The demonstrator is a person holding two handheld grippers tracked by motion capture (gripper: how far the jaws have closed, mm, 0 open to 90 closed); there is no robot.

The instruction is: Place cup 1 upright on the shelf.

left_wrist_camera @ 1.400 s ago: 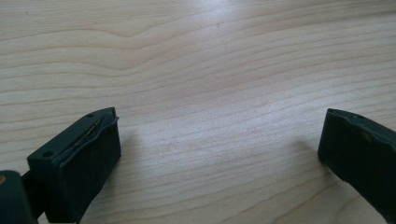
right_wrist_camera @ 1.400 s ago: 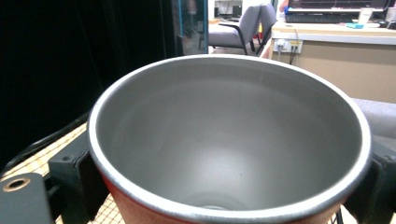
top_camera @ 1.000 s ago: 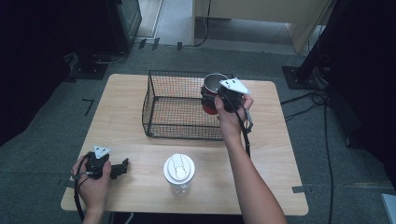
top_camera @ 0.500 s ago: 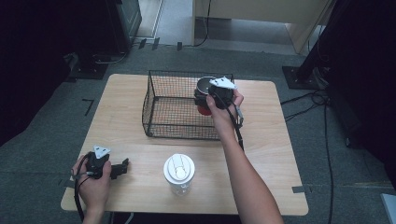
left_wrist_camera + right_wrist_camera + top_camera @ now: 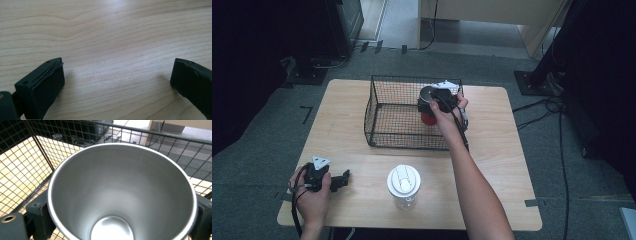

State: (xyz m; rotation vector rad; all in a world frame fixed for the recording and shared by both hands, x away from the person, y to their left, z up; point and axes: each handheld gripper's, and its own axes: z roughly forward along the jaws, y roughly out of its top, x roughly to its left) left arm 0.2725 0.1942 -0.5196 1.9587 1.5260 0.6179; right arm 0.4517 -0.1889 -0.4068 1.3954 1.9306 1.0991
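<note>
Wooden table [image 5: 342,107] with basket [image 5: 382,112], jar [image 5: 403,186]

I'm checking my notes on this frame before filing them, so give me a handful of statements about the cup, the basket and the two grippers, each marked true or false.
1. The right gripper holds a metal cup inside the wire basket. True.
2. The cup is full of liquid. False: the right gripper view shows its bare steel inside and bottom.
3. The left gripper is clamped on the white-lidded jar. False: its jaws stand open over bare table, apart from the jar.
4. The jar stands inside the basket. False: it stands on the table in front of the basket.
5. The cup's outside is red low down. True, in the high view.
</note>
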